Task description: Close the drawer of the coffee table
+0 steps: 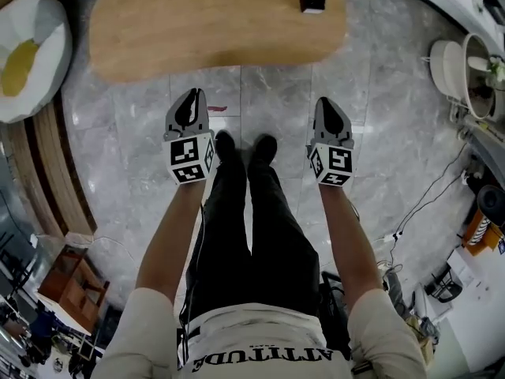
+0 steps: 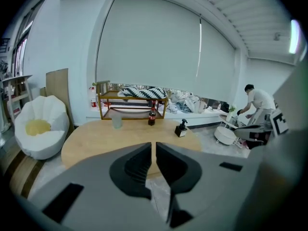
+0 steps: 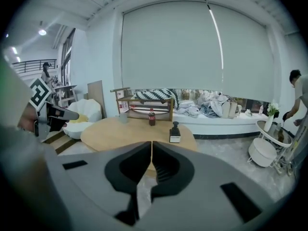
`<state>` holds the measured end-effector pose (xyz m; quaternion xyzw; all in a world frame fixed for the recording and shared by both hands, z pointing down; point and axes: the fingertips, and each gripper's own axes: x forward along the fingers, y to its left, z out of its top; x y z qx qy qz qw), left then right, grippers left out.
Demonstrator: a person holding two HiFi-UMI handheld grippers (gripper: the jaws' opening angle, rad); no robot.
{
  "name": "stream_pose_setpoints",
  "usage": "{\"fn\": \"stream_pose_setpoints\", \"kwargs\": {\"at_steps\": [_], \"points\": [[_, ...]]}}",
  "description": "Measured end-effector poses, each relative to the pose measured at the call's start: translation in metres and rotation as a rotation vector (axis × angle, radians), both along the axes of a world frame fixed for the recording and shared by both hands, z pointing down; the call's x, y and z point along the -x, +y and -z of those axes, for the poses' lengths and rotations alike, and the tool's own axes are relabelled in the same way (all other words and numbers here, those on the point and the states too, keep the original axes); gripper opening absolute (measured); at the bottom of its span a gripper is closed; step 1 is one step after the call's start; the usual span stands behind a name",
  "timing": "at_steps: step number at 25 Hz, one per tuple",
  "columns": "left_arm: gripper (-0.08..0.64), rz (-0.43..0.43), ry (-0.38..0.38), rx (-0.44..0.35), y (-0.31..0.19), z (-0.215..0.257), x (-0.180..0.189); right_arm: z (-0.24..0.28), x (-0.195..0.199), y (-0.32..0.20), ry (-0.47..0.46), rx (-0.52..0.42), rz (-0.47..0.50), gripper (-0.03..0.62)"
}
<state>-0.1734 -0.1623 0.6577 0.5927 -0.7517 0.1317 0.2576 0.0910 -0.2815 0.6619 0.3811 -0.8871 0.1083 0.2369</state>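
- Left gripper (image 1: 190, 99): clenched, empty, held over the floor just short of the table (image 1: 213, 30).
- Drawer: no view shows it, only the table top. Probably below the near edge, so find it before you move in.
- Right gripper (image 1: 329, 105): clenched, empty too. With jaws closed, push the drawer front squarely, both tips level.

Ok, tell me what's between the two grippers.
The person's black shoes, on grey floor tiles, lie between the left gripper and right gripper; the head view shows it.
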Motion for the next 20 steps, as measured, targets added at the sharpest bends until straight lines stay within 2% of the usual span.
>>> {"fn": "stream_pose_setpoints", "kwargs": {"at_steps": [4,10,15,20], "points": [[0.026,-0.021,-0.012,-0.016,0.005,0.054,-0.003,0.045,-0.006,0.014,-0.025,0.025,0.006,0.020],[0.021,-0.109,-0.024,-0.052,0.024,0.140,-0.014,0.129,-0.004,0.044,-0.059,0.020,0.057,0.020],[0.020,-0.183,-0.020,-0.101,0.033,0.205,-0.023,0.196,0.006,0.064,-0.075,-0.026,0.119,0.020],[0.020,-0.247,-0.017,-0.143,0.044,0.258,-0.031,0.248,0.001,0.073,-0.105,-0.070,0.112,0.018]]}}
